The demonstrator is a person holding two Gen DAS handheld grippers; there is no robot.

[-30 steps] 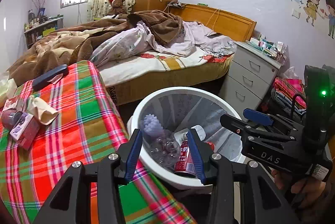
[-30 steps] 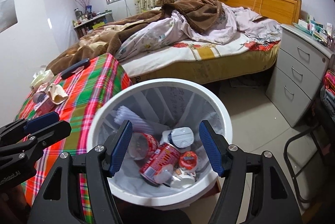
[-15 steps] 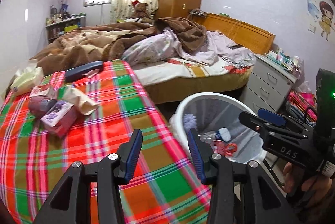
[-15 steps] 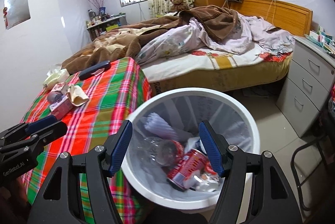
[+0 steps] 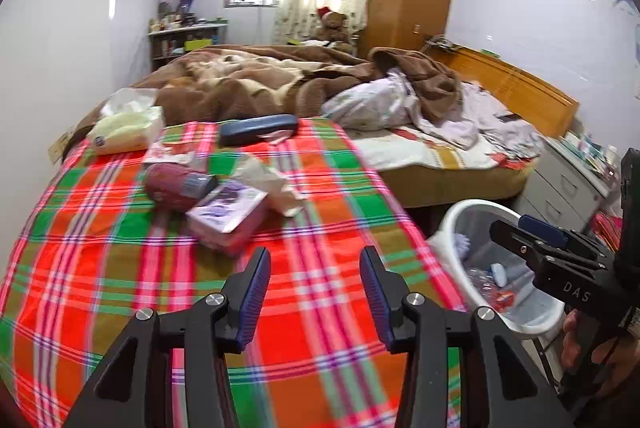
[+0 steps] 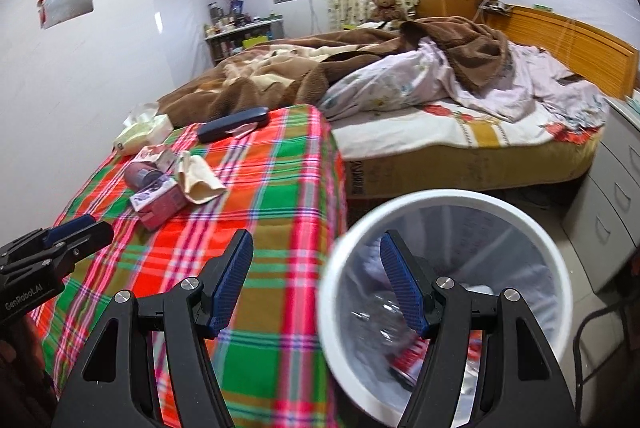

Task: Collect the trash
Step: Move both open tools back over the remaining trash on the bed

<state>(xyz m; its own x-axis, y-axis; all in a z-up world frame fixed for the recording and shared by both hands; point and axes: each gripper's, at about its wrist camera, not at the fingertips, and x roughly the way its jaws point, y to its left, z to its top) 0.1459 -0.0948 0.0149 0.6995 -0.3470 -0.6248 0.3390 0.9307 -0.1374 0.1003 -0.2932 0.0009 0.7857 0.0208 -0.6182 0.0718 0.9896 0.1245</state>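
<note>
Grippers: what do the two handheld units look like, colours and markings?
Both are matte black plastic frames with silver screw heads and ribbed blue pads on the fingers. The left gripper shows "GenRobot.AI" in white on its side in the right wrist view. The right gripper carries white "DAS" lettering, seen from the left wrist view. A bare hand grips its handle. No cables are visible.

plaid cloth tablecloth (image 5: 120,268), plastic bin (image 6: 532,224)

Left gripper (image 5: 314,294) hovers over the plaid bench (image 5: 120,268), fingers (image 5: 252,290) spread wide and empty; right gripper (image 6: 316,282) — likewise agape, holding nothing — straddles the bench's right edge.
</note>
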